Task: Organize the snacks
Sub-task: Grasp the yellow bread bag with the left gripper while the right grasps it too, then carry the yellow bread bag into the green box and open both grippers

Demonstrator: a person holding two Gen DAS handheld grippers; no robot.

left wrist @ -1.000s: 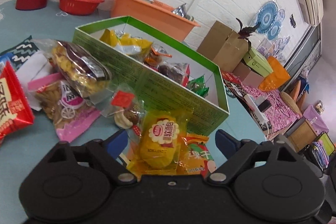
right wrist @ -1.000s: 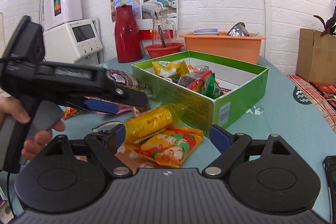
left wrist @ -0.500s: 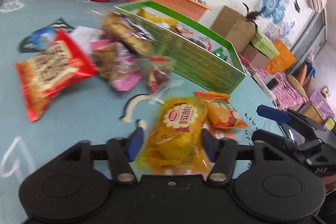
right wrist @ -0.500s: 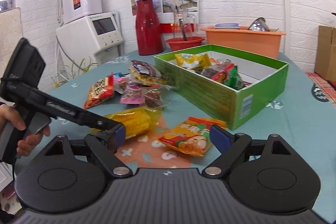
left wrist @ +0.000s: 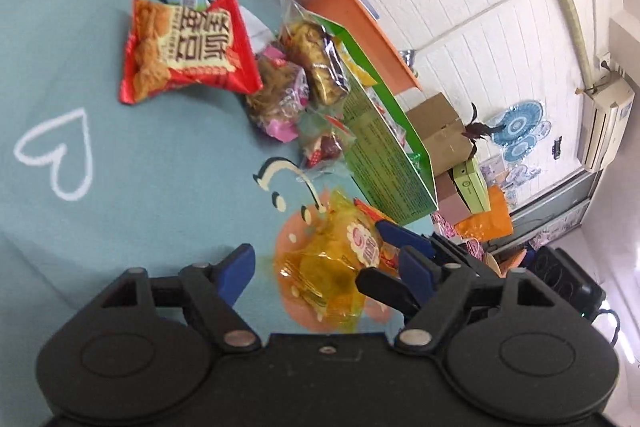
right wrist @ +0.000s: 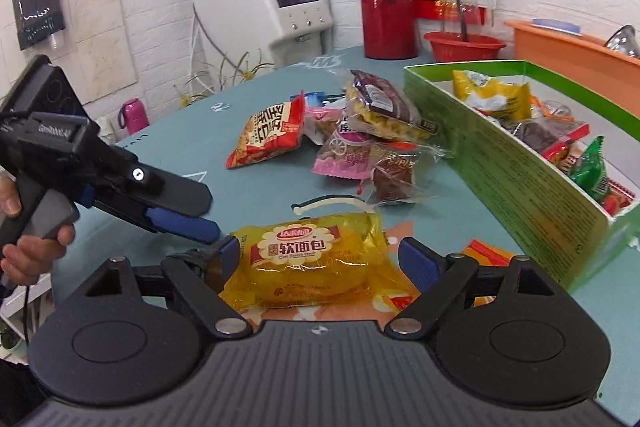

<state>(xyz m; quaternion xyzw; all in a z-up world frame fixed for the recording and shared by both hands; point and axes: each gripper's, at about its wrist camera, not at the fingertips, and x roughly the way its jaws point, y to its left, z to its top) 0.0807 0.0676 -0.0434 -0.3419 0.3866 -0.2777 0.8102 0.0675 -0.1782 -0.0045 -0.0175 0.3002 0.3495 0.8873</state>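
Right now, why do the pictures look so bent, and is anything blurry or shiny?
Left wrist view: fisheye lens tilts the scene, curves the wall, darkens the corners; the green box looks slightly soft. Right wrist view: sharper and level, edges bulge; room light glares off the yellow bread packet and the red thermos.

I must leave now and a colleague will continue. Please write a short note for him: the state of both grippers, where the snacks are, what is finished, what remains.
Left gripper: open, holds nothing, beside the yellow bread pack.
Right gripper: open, its fingers on both sides of that pack, not closed on it.
The pack lies on the table; an orange packet lies partly under it.
Done: several snacks are in the green box.
Left: the bread, the orange packet, the red bag and the pile of small packets beside the box.
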